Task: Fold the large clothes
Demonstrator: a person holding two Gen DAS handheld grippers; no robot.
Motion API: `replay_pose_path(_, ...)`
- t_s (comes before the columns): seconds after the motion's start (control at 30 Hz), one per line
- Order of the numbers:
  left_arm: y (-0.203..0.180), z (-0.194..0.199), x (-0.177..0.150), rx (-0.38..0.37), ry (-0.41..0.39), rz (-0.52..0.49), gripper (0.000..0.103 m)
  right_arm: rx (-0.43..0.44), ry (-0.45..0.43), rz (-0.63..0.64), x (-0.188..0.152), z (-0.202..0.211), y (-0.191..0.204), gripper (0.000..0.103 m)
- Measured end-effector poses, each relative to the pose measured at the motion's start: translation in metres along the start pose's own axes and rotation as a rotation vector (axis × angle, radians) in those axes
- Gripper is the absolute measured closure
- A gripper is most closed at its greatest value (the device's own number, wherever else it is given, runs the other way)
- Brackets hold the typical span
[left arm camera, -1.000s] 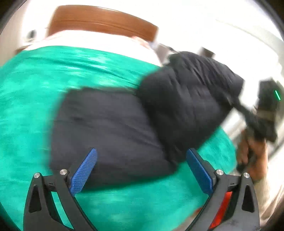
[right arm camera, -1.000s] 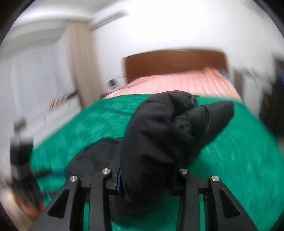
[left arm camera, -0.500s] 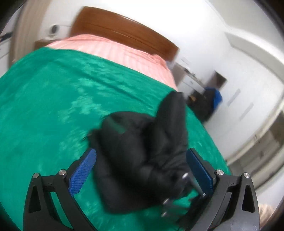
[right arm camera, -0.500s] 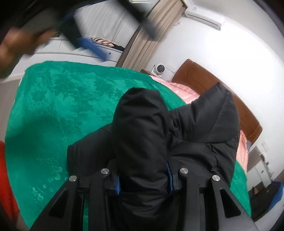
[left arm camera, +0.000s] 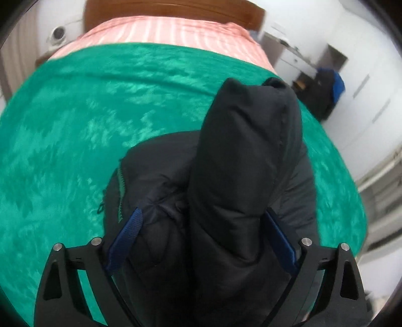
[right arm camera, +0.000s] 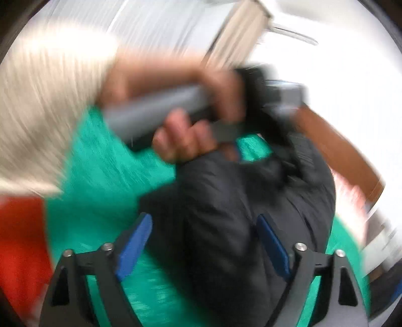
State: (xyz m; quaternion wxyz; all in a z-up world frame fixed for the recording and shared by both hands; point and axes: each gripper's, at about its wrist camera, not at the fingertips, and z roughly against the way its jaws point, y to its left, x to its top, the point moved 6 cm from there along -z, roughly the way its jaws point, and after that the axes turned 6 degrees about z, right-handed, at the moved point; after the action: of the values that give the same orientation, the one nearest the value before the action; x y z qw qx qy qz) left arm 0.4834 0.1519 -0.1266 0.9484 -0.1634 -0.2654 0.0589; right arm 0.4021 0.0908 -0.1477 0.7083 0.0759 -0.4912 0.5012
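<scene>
A black puffer jacket (left arm camera: pixel 241 171) lies bunched on the green bedspread (left arm camera: pixel 75 130). In the left wrist view a thick fold of it rises between the blue pads of my left gripper (left arm camera: pixel 203 239), whose jaws stand wide around the fabric. In the blurred right wrist view my right gripper (right arm camera: pixel 203 241) is open, its blue pads apart over the jacket (right arm camera: pixel 238 213). The person's hand holds the left gripper (right arm camera: pixel 253 140) above the jacket's far end there.
A pink striped sheet (left arm camera: pixel 165 30) and a wooden headboard (left arm camera: pixel 176 6) lie at the bed's far end. A dark bag with blue (left arm camera: pixel 326 88) stands by the white wall at right. Something red (right arm camera: pixel 20 246) sits left of the bed.
My right gripper has let go of the jacket and opened. My left gripper has moved onto the raised fold, which now fills the space between its pads.
</scene>
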Motion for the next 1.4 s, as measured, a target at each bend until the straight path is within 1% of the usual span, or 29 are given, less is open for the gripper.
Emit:
replay_pose_path(0.03, 0.01, 0.0, -0.003, 0.004, -0.005, 0.018, 0.007, 0.01, -0.027, -0.071, 0.002, 0.009, -0.013, 0.012)
replay_pose_path(0.07, 0.023, -0.005, -0.007, -0.007, -0.006, 0.049, 0.007, 0.001, -0.047, -0.139, 0.006, 0.013, -0.032, 0.012)
replay_pose_path(0.13, 0.04, -0.009, -0.012, -0.039, -0.004, 0.102, 0.007, -0.035, -0.054, -0.266, 0.013, 0.009, -0.075, 0.01)
replay_pose_path(0.17, 0.049, -0.011, -0.015, -0.054, -0.005, 0.129, 0.007, -0.059, -0.041, -0.34, 0.019, -0.002, -0.103, 0.01)
replay_pose_path(0.23, 0.056, -0.015, -0.02, -0.068, -0.009, 0.147, 0.007, -0.089, -0.029, -0.427, 0.028, -0.019, -0.147, 0.009)
replay_pose_path(0.27, 0.056, -0.015, -0.021, -0.068, -0.012, 0.146, 0.007, -0.091, 0.0, -0.454, 0.034, -0.039, -0.164, 0.008)
replay_pose_path(0.3, 0.057, -0.015, -0.022, -0.069, -0.015, 0.142, 0.007, -0.078, 0.042, -0.468, 0.037, -0.059, -0.174, 0.008)
replay_pose_path(0.37, 0.059, -0.019, -0.024, -0.065, -0.021, 0.132, 0.007, -0.035, 0.152, -0.508, 0.035, -0.113, -0.185, 0.008)
replay_pose_path(0.4, 0.062, -0.024, -0.026, -0.063, -0.026, 0.13, 0.007, -0.009, 0.228, -0.521, 0.028, -0.143, -0.184, 0.008)
replay_pose_path(0.43, 0.065, -0.027, -0.028, -0.059, -0.029, 0.131, 0.007, 0.011, 0.31, -0.542, 0.014, -0.171, -0.18, 0.006)
replay_pose_path(0.47, 0.071, -0.033, -0.03, -0.041, -0.033, 0.135, 0.007, 0.005, 0.37, -0.541, 0.001, -0.191, -0.175, 0.004)
replay_pose_path(0.5, 0.075, -0.038, -0.031, -0.027, -0.033, 0.135, 0.007, -0.004, 0.384, -0.54, -0.009, -0.196, -0.174, 0.001)
replay_pose_path(0.57, 0.082, -0.045, -0.034, -0.02, -0.045, 0.141, 0.007, -0.009, 0.375, -0.572, -0.018, -0.208, -0.171, 0.0)
replay_pose_path(0.73, 0.095, -0.064, -0.04, -0.06, -0.059, 0.192, 0.007, -0.043, 0.372, -0.55, -0.026, -0.229, -0.162, 0.0)
replay_pose_path(0.77, 0.094, -0.067, -0.041, -0.053, -0.064, 0.192, 0.007, -0.049, 0.366, -0.55, -0.03, -0.231, -0.161, 0.0)
replay_pose_path(0.83, 0.091, -0.071, -0.042, -0.016, -0.068, 0.18, 0.006, -0.066, 0.363, -0.541, -0.035, -0.226, -0.158, 0.0)
replay_pose_path(0.9, 0.088, -0.071, -0.04, 0.02, -0.068, 0.166, 0.006, -0.075, 0.373, -0.527, -0.033, -0.225, -0.157, 0.0)
replay_pose_path(0.97, 0.087, -0.064, -0.04, 0.025, -0.071, 0.167, 0.006, -0.066, 0.371, -0.53, -0.032, -0.225, -0.165, 0.0)
replay_pose_path(1.0, 0.086, -0.058, -0.04, 0.041, -0.065, 0.164, 0.003, -0.063, 0.37, -0.526, -0.029, -0.22, -0.165, 0.0)
replay_pose_path(1.03, 0.088, -0.05, -0.04, 0.08, -0.071, 0.165, 0.0, -0.062, 0.365, -0.518, -0.025, -0.213, -0.165, 0.0)
replay_pose_path(1.07, 0.088, -0.039, -0.042, 0.086, -0.076, 0.165, 0.0, -0.053, 0.355, -0.512, -0.021, -0.207, -0.165, 0.0)
replay_pose_path(1.1, 0.088, -0.029, -0.042, 0.077, -0.078, 0.164, 0.0, -0.051, 0.344, -0.511, -0.016, -0.197, -0.166, 0.0)
replay_pose_path(1.13, 0.088, -0.015, -0.043, 0.048, -0.091, 0.163, 0.0, -0.048, 0.323, -0.526, -0.011, -0.185, -0.168, 0.0)
replay_pose_path(1.2, 0.092, 0.006, -0.045, -0.01, -0.112, 0.179, 0.0, -0.039, 0.256, -0.585, -0.001, -0.156, -0.176, 0.0)
replay_pose_path(1.23, 0.094, 0.015, -0.047, -0.057, -0.113, 0.193, 0.0, -0.036, 0.233, -0.609, 0.0, -0.145, -0.18, 0.0)
replay_pose_path(1.27, 0.097, 0.022, -0.051, -0.138, -0.101, 0.22, 0.0, -0.03, 0.211, -0.64, 0.0, -0.13, -0.185, 0.0)
replay_pose_path(1.3, 0.101, 0.025, -0.056, -0.176, -0.082, 0.245, 0.0, -0.024, 0.2, -0.66, -0.001, -0.118, -0.188, 0.0)
replay_pose_path(1.33, 0.108, 0.027, -0.062, -0.186, -0.067, 0.269, 0.0, -0.023, 0.196, -0.67, -0.003, -0.108, -0.19, 0.0)
replay_pose_path(1.4, 0.116, 0.028, -0.076, -0.192, -0.053, 0.275, 0.0, -0.023, 0.191, -0.678, -0.014, -0.085, -0.191, 0.0)
